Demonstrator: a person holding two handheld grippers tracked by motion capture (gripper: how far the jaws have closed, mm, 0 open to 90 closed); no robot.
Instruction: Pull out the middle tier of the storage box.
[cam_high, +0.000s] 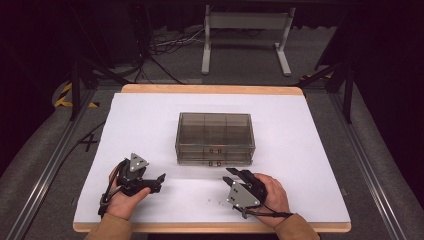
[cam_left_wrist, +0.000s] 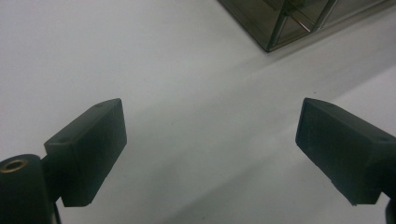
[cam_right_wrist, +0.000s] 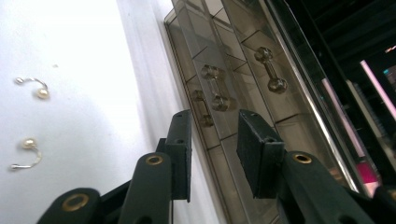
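Observation:
A smoky see-through drawer box (cam_high: 215, 131) stands in the middle of the white table cover (cam_high: 150, 120), with small metal handles (cam_high: 215, 151) on its front. My left gripper (cam_high: 158, 182) lies left of the box near the front edge. In the left gripper view, the left gripper (cam_left_wrist: 210, 121) is wide open over bare cover, with the box corner (cam_left_wrist: 285, 23) far ahead. My right gripper (cam_high: 238, 173) sits just before the box front. In the right gripper view, the right gripper (cam_right_wrist: 214, 122) is open with nothing between its jaws, pointing at a drawer handle (cam_right_wrist: 212, 87). Two pearl earrings (cam_right_wrist: 31, 86) (cam_right_wrist: 27, 150) lie on the cover beside it.
The wooden table edge (cam_high: 210, 227) runs along the front below both hands. Metal frame rails (cam_high: 367, 165) flank the table on both sides. A white stand (cam_high: 245, 37) and cables lie on the floor behind.

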